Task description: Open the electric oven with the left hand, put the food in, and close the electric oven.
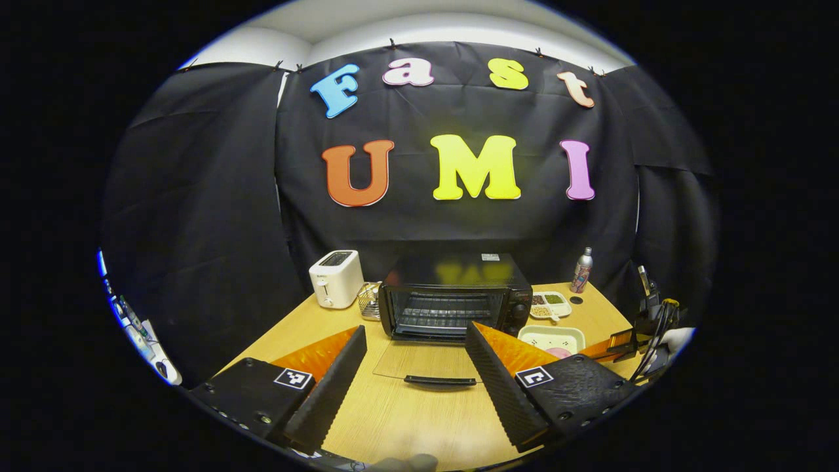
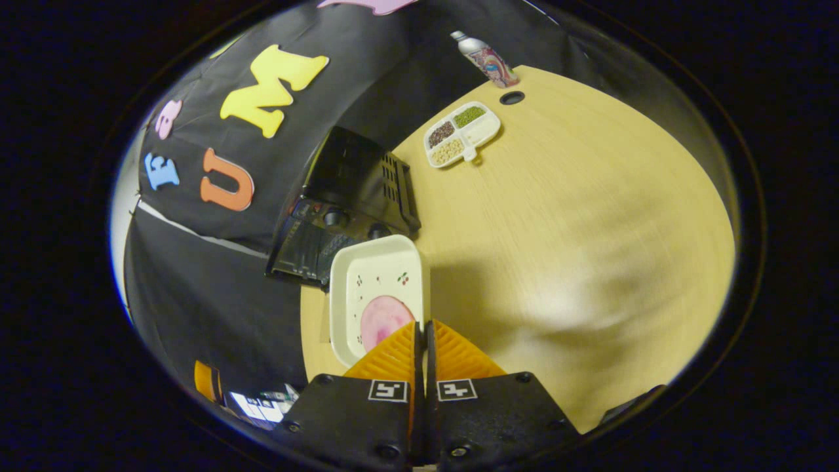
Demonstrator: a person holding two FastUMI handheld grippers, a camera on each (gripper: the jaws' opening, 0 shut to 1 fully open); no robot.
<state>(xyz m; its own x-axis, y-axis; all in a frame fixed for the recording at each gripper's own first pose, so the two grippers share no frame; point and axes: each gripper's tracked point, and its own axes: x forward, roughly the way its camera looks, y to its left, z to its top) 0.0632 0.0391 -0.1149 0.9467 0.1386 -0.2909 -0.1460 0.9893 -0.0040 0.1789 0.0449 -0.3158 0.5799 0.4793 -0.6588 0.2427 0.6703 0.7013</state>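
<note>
The tabletop (image 1: 419,419) looked like pale matt wood grain; the oven (image 1: 455,298) had a glossy black top and a clear glass door (image 1: 419,360).

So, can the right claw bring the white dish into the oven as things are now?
Probably yes. The oven door lies flat open on the table, the cavity looks bare, and the right claw is pinched on the white dish rim. The left claw hangs open before the door and may need to move aside.

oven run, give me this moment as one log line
oven door: open flat | left claw: open, empty | right claw: shut on white dish rim, lifted | pink food: in dish
</note>
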